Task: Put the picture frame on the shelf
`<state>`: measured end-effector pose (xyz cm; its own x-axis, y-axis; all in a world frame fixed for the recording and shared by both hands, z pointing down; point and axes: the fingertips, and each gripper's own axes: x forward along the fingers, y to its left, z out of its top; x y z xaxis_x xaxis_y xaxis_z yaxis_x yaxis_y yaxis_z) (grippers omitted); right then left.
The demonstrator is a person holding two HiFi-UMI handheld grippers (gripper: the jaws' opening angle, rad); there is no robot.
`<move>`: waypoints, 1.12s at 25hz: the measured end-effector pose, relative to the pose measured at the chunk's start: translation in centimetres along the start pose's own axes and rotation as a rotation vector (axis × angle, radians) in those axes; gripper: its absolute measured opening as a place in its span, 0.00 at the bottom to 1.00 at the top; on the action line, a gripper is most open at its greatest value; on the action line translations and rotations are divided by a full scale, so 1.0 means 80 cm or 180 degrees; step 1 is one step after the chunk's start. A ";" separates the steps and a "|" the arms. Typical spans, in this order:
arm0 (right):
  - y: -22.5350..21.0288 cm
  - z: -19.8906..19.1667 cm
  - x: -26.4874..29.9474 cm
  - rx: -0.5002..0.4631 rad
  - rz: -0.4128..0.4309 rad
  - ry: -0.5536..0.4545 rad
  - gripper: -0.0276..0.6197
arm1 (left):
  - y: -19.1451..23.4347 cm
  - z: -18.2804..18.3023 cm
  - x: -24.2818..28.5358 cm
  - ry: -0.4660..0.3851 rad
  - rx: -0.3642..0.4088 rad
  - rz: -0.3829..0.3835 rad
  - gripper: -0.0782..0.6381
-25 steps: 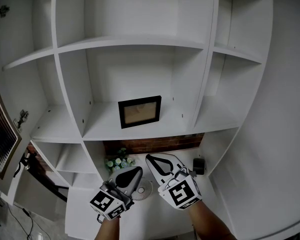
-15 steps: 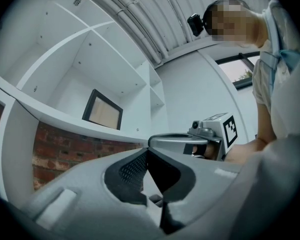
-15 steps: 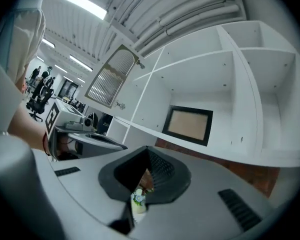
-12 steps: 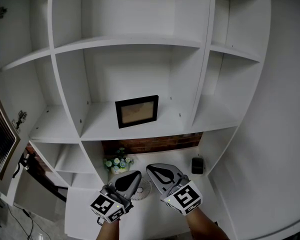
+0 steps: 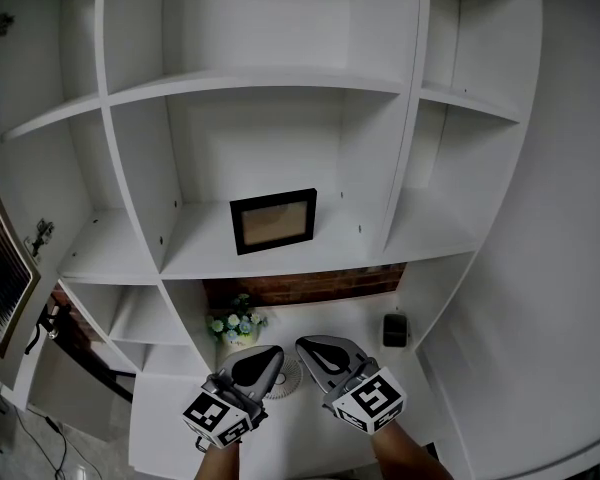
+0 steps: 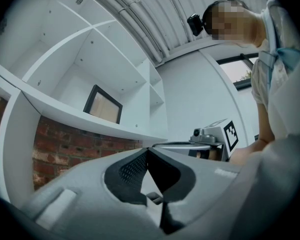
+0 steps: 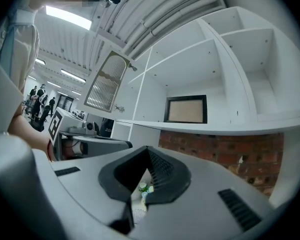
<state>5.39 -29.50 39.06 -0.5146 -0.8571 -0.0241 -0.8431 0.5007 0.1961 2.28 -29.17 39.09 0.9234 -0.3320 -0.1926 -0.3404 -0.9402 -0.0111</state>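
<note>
**Both tools shut, frame up on the shelf**

We hold the left tool (image 5: pixel 263 358) and the right tool (image 5: pixel 320 352) side by side, low down. Each is smooth grey plastic with a pointed tip and black bumpy pads inside. Both tools have their jaws pressed together and grip nothing.

The picture frame (image 5: pixel 273 220) stands well above and ahead of both tool tips, on the flat white shelf (image 5: pixel 280 258). It is a rectangle with a thin black edge and a plain tan middle. Just under that shelf board we see a rough red brick wall (image 5: pixel 310 286). A small bunch of pale flowers (image 5: pixel 235 324) sits near the left tool's tip.

Since a second ago our right tool has sunk a little and rolled. The left tool has hardly moved, and the frame stays in its spot.
</note>
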 end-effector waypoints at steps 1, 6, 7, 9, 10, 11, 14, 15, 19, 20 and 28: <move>0.001 0.000 0.000 0.0011 0.0004 0.0001 0.07 | 0.000 0.000 0.000 0.0002 -0.0001 -0.0001 0.12; 0.002 0.003 0.002 -0.0005 0.0018 0.0007 0.06 | -0.001 0.002 0.001 -0.0009 0.0030 -0.0015 0.12; 0.002 0.004 0.003 -0.0007 0.0016 0.0002 0.06 | -0.001 0.003 0.002 -0.0012 0.0031 -0.0016 0.12; 0.001 0.006 0.003 -0.0005 0.0014 -0.0009 0.06 | -0.001 0.004 0.003 -0.0012 0.0027 -0.0016 0.12; 0.001 0.006 0.003 -0.0003 0.0018 -0.0013 0.06 | -0.001 0.004 0.003 -0.0012 0.0027 -0.0016 0.12; 0.002 0.007 0.003 0.0000 0.0023 -0.0015 0.06 | 0.000 0.005 0.003 -0.0016 0.0028 -0.0015 0.12; 0.001 0.007 0.003 0.0008 0.0028 -0.0014 0.06 | 0.001 0.006 0.004 -0.0023 0.0033 -0.0010 0.12; 0.000 0.007 0.003 0.0014 0.0025 -0.0015 0.06 | 0.001 0.007 0.004 -0.0022 0.0034 -0.0009 0.12; -0.001 0.007 0.004 0.0020 0.0036 -0.0021 0.06 | 0.002 0.007 0.005 -0.0020 0.0036 -0.0014 0.12; -0.001 0.007 0.005 0.0019 0.0042 -0.0020 0.06 | 0.003 0.007 0.005 -0.0020 0.0036 -0.0014 0.12; -0.004 0.004 0.006 0.0065 0.0036 -0.0020 0.06 | 0.005 0.005 0.006 -0.0012 0.0035 -0.0008 0.12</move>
<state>5.35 -30.06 38.67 -0.5250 -0.8506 -0.0282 -0.8402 0.5127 0.1765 2.50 -29.68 38.60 0.9236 -0.3292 -0.1962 -0.3399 -0.9402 -0.0224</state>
